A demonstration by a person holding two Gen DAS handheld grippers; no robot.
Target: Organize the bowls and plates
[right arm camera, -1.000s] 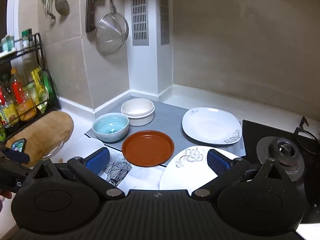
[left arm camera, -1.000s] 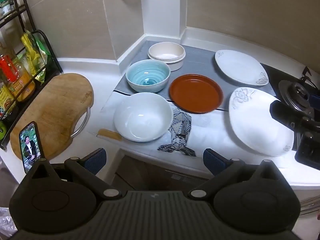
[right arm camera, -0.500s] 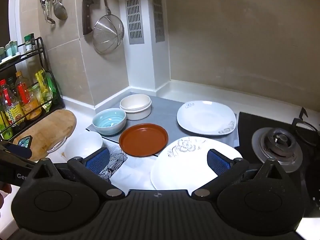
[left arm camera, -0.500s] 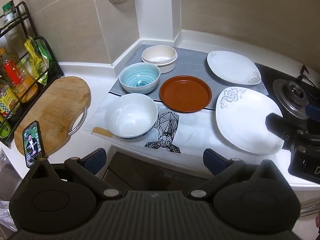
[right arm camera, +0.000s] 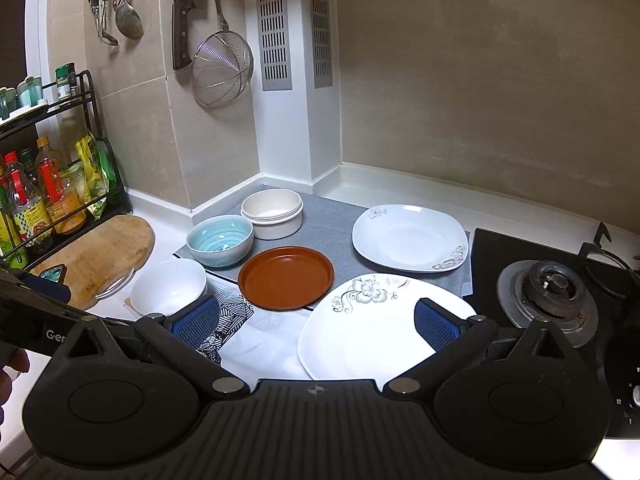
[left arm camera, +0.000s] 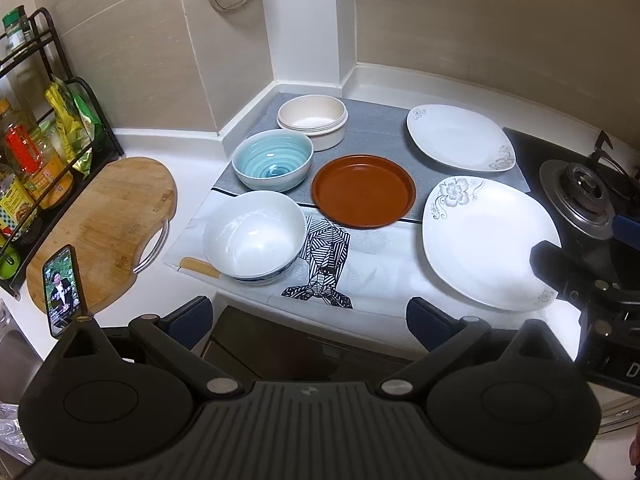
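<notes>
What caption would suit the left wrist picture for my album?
Open left gripper hovers before a counter set with three bowls, a brown plate and two white plates.

A glossy round terracotta-brown plate [left arm camera: 363, 191] sits plain beside a pale blue ceramic bowl [left arm camera: 273, 164] with spiral rings inside. The large white squarish plate [left arm camera: 490, 242] carries grey flower prints (corners only). A white cloth mat [left arm camera: 360, 264] shows a black geometric striped figure.
</notes>
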